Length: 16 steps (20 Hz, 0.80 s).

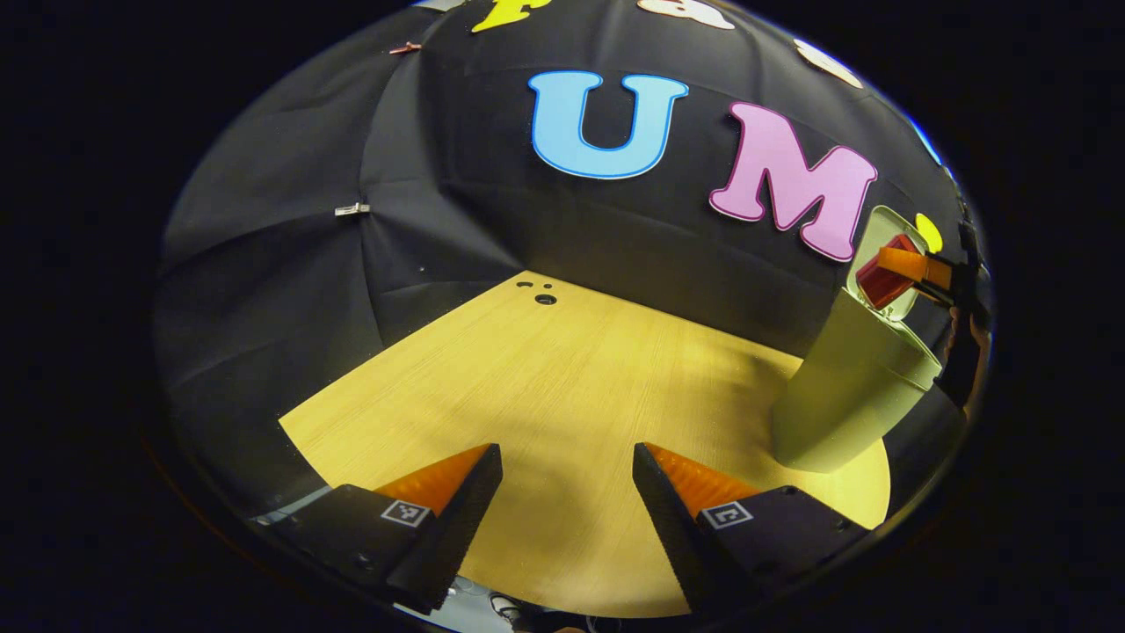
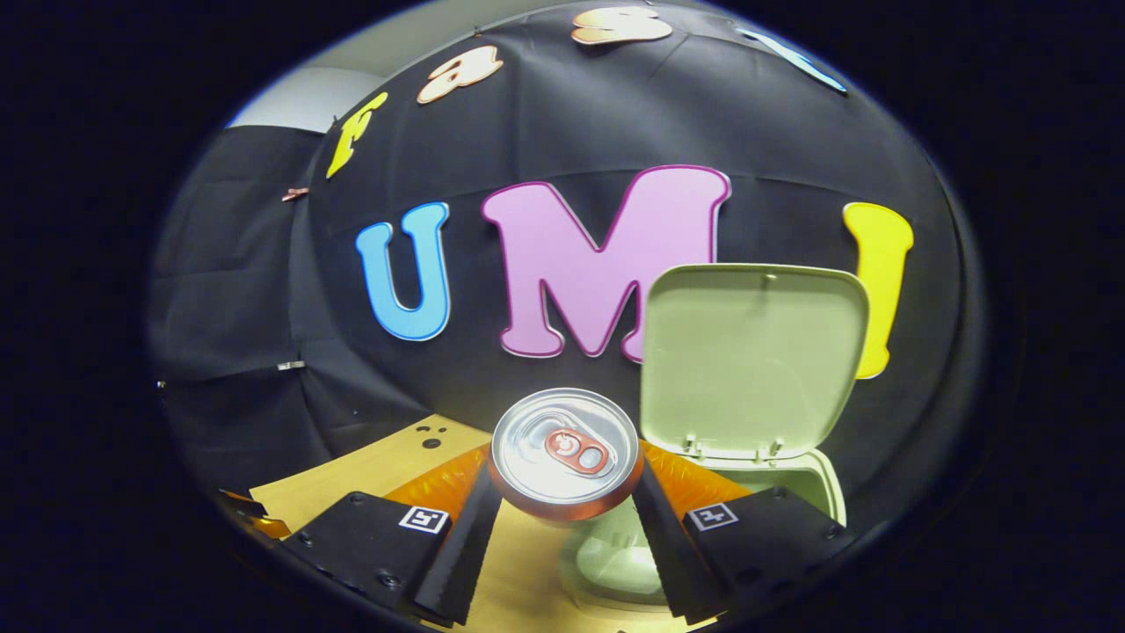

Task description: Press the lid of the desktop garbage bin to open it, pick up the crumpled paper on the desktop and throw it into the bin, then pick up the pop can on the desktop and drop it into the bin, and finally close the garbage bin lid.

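In the right gripper view my right gripper (image 2: pixel 567 492) is shut on a red pop can (image 2: pixel 565 453), whose silver top faces the camera. The can hangs in the air just left of the pale green garbage bin (image 2: pixel 813 492), whose lid (image 2: pixel 751 352) stands raised and open. In the left gripper view my left gripper (image 1: pixel 567 475) is open and holds nothing, low over the wooden desktop (image 1: pixel 562 387). At the far right of that view stands the bin (image 1: pixel 848 396), and above its open lid (image 1: pixel 883 233) the other gripper (image 1: pixel 914 268) holds the red can (image 1: pixel 883 274).
Black cloth walls close the booth at the back and on the left. A few small holes (image 1: pixel 545 299) mark the desktop's far corner. The desktop's front edge lies close under my left fingers.
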### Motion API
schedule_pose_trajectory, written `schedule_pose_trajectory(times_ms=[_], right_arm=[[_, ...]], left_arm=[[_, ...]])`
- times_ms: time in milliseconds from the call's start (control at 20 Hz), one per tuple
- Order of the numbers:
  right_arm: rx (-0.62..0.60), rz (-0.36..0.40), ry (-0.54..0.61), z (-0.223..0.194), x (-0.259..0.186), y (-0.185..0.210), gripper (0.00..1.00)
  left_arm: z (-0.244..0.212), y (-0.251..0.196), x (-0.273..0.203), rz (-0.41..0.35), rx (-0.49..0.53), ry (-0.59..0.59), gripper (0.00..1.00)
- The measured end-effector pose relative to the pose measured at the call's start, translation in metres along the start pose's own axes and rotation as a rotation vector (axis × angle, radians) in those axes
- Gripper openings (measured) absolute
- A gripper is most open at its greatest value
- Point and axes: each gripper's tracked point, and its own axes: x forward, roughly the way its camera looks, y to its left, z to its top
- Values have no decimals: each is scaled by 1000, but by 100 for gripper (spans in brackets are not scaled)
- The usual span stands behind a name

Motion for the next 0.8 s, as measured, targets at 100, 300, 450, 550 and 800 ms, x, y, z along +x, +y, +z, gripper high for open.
schedule_pose_trajectory(times_ms=[100, 300, 450, 550, 800], right_arm=[[11, -36, -10, 3, -9, -20, 83], [14, -95, -4, 0, -19, -47, 83], [13, -129, 16, -8, -24, -62, 83], [16, -146, 34, -15, -25, -69, 83], [4, -174, 60, -24, -24, -78, 84]], left_arm=[[2, -5, 3, -10, 12, -1, 96], [6, -17, 9, -34, 20, -5, 96], [6, -27, 11, -53, 40, -5, 96], [4, -32, 12, -64, 55, 0, 96], [-3, -35, 15, -72, 51, 22, 96]])
